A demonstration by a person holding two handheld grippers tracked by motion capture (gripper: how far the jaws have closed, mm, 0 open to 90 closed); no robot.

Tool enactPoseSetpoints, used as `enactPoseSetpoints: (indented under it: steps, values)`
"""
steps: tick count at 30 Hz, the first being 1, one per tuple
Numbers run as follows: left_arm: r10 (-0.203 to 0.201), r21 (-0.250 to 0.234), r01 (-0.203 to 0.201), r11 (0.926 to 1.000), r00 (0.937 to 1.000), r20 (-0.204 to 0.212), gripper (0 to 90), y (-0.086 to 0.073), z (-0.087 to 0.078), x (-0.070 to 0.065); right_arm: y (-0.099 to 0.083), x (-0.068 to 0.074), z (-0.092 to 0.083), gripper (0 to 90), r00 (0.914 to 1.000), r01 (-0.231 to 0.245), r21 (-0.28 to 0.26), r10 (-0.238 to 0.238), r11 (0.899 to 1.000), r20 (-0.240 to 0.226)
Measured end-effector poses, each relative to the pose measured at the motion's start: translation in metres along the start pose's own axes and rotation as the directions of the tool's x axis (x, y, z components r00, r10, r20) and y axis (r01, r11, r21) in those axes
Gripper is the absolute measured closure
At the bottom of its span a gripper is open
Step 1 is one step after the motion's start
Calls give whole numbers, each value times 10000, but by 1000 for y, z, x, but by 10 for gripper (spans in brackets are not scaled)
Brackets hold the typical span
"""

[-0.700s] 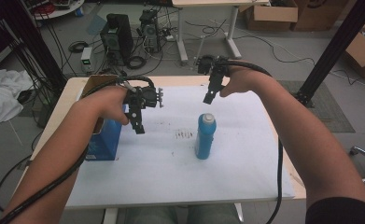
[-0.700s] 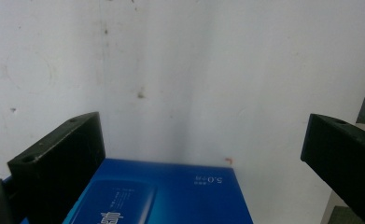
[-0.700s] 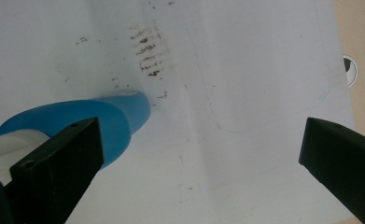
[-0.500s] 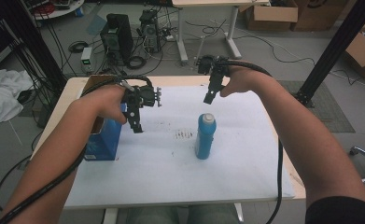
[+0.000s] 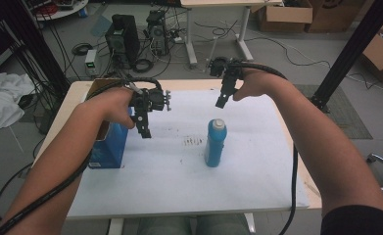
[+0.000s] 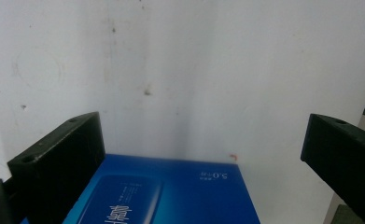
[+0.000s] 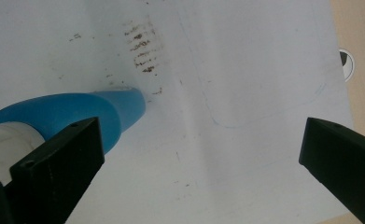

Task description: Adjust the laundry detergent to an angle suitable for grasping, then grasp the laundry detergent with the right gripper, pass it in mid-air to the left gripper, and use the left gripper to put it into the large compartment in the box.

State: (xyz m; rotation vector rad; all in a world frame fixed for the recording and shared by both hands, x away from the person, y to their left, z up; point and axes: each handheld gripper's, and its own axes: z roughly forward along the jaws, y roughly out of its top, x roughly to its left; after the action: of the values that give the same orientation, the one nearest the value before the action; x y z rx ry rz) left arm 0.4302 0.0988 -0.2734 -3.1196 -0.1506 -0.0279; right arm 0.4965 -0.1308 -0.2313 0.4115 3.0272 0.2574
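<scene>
Reading "5.0" on blue box [image 6: 171, 196]

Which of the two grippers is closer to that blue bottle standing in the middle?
The right. The right gripper hangs just above and behind the blue bottle, jaws open. The left gripper is off to the bottle's left, over the blue box.

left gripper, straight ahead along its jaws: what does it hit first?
Probably the white sheet covering the table, just past the blue printed box. The left gripper is open and points down; the box sits at the line's near edge, depth unclear.
</scene>
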Motion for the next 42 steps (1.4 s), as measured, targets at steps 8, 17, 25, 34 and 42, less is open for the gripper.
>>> enactPoseSetpoints:
  steps: [8,17,25,34,42]
  values:
    - [25,-16,-25,10000,10000,-17,1,2,-3,-1,0,1,-1,0,10000,19,32,-19,10000,32]
    - [40,-38,-40,10000,10000,51,1,0,-1,-2,-1,0,0,0,10000,-2,67,2,10000,14]
    - [124,6,-124,9999,9998,121,1,0,1,0,0,0,2,0,10000,19,-24,-19,10000,-47]
    - [30,126,-31,9999,10000,79,1,-4,-2,2,1,3,-1,0,9998,113,-321,-109,9994,144]
    - [60,-70,-61,10000,9999,-120,1,-3,-14,-5,-14,7,-14,0,9992,-100,-2563,197,9665,353]
